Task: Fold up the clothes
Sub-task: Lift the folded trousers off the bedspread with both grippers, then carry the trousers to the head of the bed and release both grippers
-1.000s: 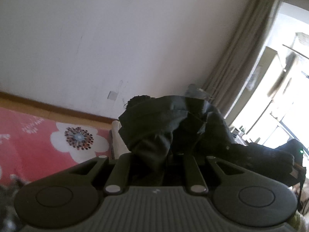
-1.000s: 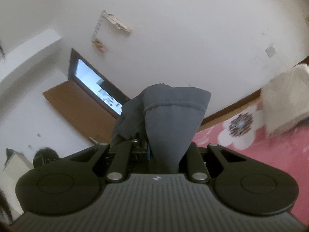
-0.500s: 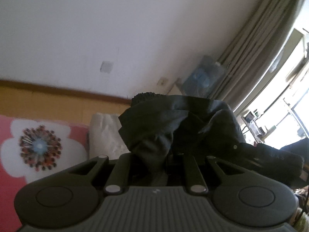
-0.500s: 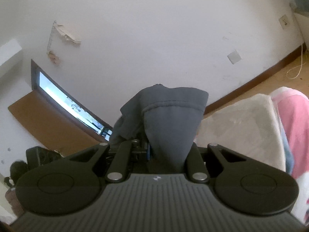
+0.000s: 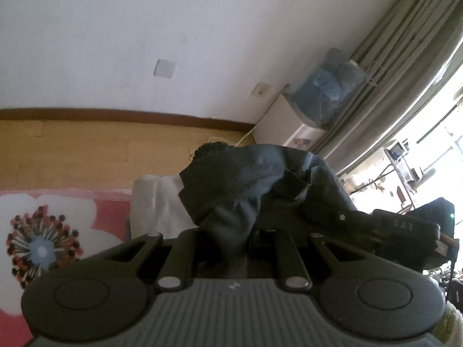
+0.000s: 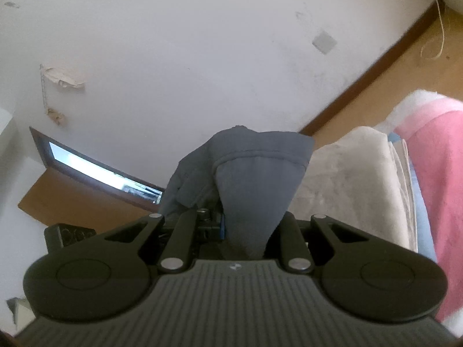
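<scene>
Garment (image 5: 231,202) inside both hand-held grippers

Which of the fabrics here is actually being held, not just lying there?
The dark grey garment: both pairs of fingers pinch it. The beige cloth and pink floral blanket simply lie beneath, untouched.

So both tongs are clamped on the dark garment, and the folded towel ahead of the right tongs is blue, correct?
Not blue: the towel is beige, as the right wrist view shows. Both the left tongs and right tongs are clamped on the dark garment.
</scene>
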